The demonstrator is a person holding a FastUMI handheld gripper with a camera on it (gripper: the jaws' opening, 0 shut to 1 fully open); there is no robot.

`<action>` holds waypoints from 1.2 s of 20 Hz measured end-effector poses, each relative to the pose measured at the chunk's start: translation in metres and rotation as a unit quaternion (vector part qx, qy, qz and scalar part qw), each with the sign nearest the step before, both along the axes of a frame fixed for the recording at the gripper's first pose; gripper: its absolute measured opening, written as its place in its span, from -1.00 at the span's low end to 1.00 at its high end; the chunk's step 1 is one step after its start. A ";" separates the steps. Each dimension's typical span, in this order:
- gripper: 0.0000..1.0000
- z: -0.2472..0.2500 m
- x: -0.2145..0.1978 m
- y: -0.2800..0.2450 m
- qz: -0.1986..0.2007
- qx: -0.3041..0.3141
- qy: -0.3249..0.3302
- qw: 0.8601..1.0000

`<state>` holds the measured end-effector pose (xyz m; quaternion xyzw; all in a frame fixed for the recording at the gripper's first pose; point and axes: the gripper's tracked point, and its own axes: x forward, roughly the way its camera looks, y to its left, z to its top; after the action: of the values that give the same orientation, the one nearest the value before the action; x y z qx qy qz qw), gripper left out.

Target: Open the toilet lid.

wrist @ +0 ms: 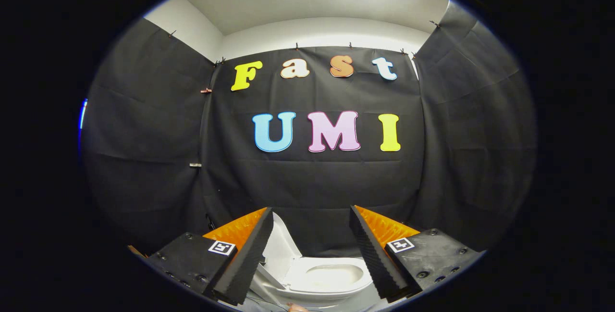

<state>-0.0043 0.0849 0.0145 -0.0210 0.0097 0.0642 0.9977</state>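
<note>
A white toilet point(331, 278) stands low between my two fingers, below the booth's black back wall. Its lid point(278, 247) is raised and stands upright at the left side of the bowl, close to my left finger point(245, 254). The seat ring and the bowl's inside point(334, 273) lie uncovered. My gripper point(311, 216) is open, with a wide gap between the fingers and nothing held. The fingers sit above and nearer to me than the toilet and do not touch it.
Black cloth walls point(144, 134) close the booth on the left, back and right. A white ceiling point(312, 4) with a light runs above them. A small bit of something pale point(298, 308) shows at the very bottom below the toilet.
</note>
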 end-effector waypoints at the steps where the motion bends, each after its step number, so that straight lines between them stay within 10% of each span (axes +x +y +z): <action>1: 0.98 0.000 0.001 0.000 0.000 0.000 0.000 1.000; 24: 0.98 -0.003 0.000 0.004 0.004 0.000 0.004 1.000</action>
<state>-0.0040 0.0887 0.0114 -0.0207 0.0132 0.0685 0.9973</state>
